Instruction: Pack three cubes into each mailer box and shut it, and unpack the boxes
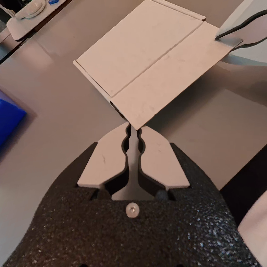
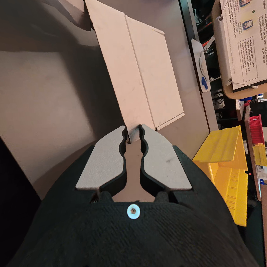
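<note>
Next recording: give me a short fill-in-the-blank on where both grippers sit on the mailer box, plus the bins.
1. The lid of the white mailer box is ____.
2. The left gripper and the right gripper each meet the box at a ____, not mid-edge.
3. In the right wrist view, the bin beside the table is ____ in colour.
4. In the left wrist view, the bin at the left edge is ____ in colour.

Missing words: shut; corner; yellow; blue
</note>
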The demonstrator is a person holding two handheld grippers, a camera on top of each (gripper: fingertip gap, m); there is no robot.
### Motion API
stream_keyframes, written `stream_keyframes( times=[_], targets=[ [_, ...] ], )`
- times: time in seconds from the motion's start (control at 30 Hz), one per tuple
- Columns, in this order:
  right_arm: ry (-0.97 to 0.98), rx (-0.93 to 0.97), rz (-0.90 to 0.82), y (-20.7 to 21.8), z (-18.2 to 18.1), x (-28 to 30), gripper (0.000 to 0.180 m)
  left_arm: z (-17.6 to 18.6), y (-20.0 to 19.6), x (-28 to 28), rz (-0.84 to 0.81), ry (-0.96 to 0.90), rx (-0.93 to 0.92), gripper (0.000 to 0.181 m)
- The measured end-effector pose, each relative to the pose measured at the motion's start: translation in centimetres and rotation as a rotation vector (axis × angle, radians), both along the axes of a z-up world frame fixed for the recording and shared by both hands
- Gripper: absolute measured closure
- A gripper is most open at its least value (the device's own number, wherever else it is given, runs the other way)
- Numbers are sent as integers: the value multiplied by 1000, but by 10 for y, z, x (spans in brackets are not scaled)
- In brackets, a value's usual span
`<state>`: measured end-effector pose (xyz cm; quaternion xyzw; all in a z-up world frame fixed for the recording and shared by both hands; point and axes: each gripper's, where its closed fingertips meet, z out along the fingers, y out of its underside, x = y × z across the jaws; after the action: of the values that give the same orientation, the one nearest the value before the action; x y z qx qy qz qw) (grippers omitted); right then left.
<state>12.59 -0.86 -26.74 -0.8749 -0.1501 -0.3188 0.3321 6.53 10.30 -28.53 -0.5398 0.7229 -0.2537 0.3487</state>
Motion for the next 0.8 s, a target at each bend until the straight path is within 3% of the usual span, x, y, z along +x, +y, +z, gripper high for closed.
stream_keyframes(
  times=[0.37,0.5,0.63,0.8],
  targets=[
    [175,164,55,-2,3,-1,152,-5,-8,-8,-135,39,-114,164],
    [248,253,46,-11,16,-1,150,13,-16,-18,-203,13,-260,152],
    [473,402,-81,-14,21,11,149,30,1,-10,-76,-76,-378,148],
    [812,438,-174,-5,6,12,130,11,-2,1,21,52,-571,127]
  ],
)
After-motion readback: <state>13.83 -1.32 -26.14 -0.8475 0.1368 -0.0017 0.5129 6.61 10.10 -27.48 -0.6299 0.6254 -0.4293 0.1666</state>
